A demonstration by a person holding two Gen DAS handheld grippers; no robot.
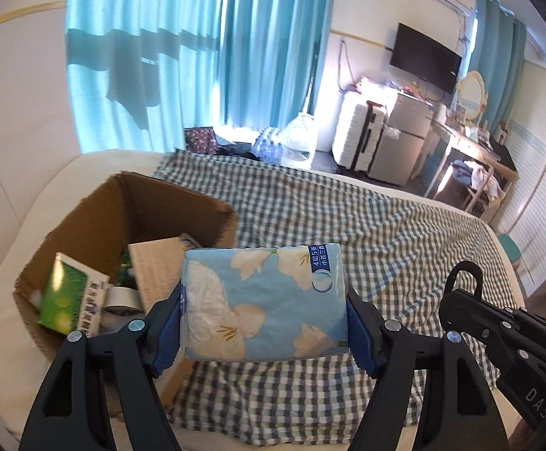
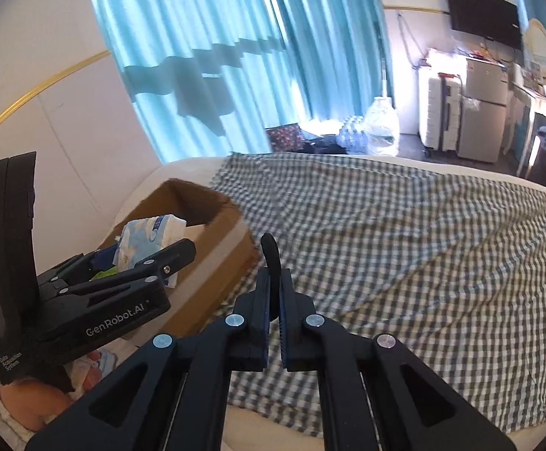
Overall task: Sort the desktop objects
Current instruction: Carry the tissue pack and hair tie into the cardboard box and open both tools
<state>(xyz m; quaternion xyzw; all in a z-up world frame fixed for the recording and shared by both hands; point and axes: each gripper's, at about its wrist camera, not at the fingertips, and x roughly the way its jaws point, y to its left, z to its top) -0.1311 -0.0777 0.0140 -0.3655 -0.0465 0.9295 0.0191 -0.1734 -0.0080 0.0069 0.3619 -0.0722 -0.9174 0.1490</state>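
While clamped, tissue pack (image 1: 265, 302) between left tongs (image 1: 263, 332).

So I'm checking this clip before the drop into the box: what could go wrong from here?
1. The tissue pack is soft and held only at its two ends by the left gripper; it could sag or slip out before it is over the cardboard box.
2. The box already holds a green carton and a tape roll, so the pack may perch on top or catch the rim.
3. The shut right gripper holds a black hooked piece close by; the two could bump.
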